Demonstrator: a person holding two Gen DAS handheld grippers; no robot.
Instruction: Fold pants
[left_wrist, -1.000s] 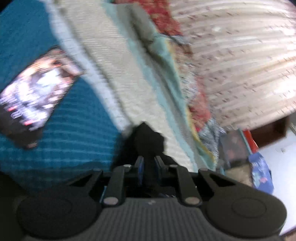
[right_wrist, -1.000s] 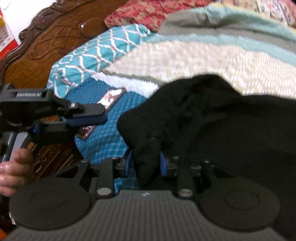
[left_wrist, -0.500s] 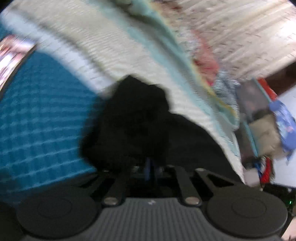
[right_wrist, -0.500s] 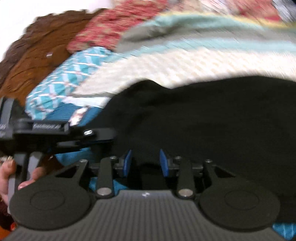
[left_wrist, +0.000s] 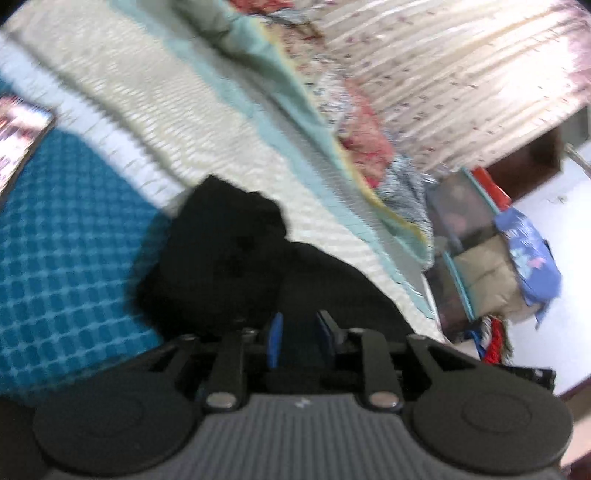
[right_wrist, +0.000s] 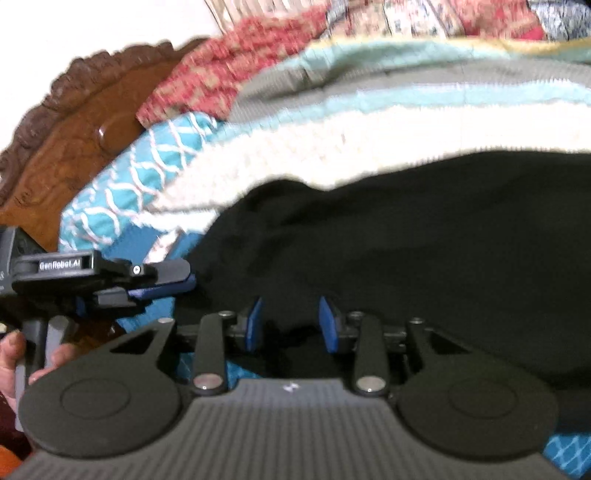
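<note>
The black pants (right_wrist: 388, 243) lie in a dark heap on a bed, over a teal checked bedspread (left_wrist: 62, 266) and against a cream knitted blanket (left_wrist: 159, 110).

From the left wrist view, the left gripper (left_wrist: 298, 339) sits low over the near edge of the pants. Its jaws have just been opening; the blue pads (left_wrist: 275, 341) stand a little apart, with black cloth in the gap, though the blur hides whether the pads press on it.

In the right wrist view, the right gripper (right_wrist: 291, 325) has its blue pads (right_wrist: 254, 325) parted with a fold of the pants between them; a pinch cannot be made out there either.

A hand (right_wrist: 22, 354) holds the left gripper's handle at the left edge. A carved wooden headboard (right_wrist: 81, 129) and a teal patterned pillow (right_wrist: 136, 177) sit behind the heap.
</note>
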